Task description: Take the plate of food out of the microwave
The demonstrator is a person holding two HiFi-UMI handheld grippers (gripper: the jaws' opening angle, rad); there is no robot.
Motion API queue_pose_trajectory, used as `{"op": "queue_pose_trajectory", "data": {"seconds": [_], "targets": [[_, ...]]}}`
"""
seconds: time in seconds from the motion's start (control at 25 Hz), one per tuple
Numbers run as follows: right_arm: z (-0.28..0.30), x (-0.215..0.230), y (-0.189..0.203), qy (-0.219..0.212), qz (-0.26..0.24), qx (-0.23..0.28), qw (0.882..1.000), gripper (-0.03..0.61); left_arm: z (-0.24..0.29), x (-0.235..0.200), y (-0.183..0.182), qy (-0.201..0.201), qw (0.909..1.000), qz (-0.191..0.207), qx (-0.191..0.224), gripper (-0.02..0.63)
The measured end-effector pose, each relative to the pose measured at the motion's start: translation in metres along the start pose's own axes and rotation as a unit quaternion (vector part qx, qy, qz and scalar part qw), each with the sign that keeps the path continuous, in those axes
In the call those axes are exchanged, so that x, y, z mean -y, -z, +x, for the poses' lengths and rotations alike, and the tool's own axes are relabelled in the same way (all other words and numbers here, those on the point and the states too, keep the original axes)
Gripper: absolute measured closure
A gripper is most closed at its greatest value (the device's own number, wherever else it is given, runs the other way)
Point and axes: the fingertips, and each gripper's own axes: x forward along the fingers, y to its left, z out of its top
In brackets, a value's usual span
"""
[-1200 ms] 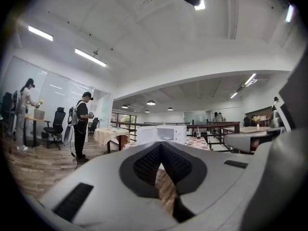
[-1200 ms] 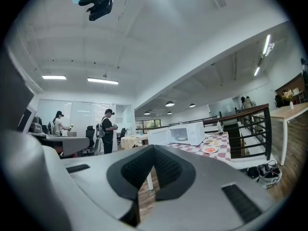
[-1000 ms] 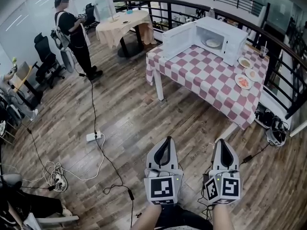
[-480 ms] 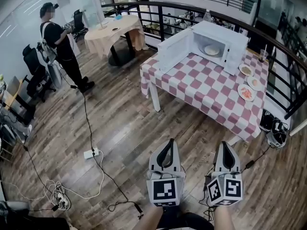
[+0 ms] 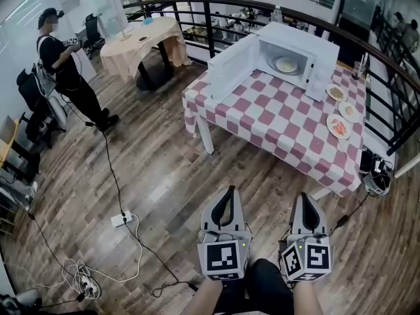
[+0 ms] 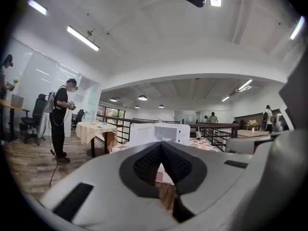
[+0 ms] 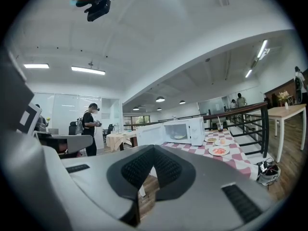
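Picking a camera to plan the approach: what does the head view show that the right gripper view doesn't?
Head view only: the power strip and cables on the floor. Right gripper view only: the ceiling with strip lights. Both: the open microwave with the plate of food inside, standing on the checkered table, and three plates beside it.

A table [image 5: 275, 125] in a red-and-white checked cloth carried a white microwave [image 5: 298, 37], door swung open — and three small plates [image 5: 347, 111] of food near its right side. On the plank floor [image 5: 164, 176] lay a power strip [image 5: 122, 219] and loose cables [image 5: 77, 275].
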Motion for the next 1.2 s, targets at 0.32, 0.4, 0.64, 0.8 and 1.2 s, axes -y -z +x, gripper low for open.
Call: {"op": "queue_pose_trajectory", "data": {"seconds": [0.32,0.4,0.64,0.8,1.2], "targets": [[0.031,0.0,0.003,0.005,0.004,-0.008,1.0,0.584,0.023,-0.011,0.005,0.002,0.9999,0.0,-0.014,0.601],[0.041,-0.001,0.004,0.002,0.003,-0.01,1.0,0.584,0.031,-0.015,0.006,0.001,0.9999,-0.003,-0.016,0.601],[0.081,0.002,0.005,-0.011,-0.002,-0.016,1.0,0.584,0.068,-0.024,0.007,-0.009,0.9998,-0.004,-0.019,0.601],[0.11,0.014,0.004,-0.011,0.005,-0.018,1.0,0.584,0.101,-0.025,0.003,-0.007,0.9999,-0.001,-0.012,0.601],[0.188,0.052,-0.011,-0.01,0.009,-0.018,1.0,0.584,0.187,-0.016,-0.005,-0.001,0.9998,0.002,-0.017,0.601]]}}
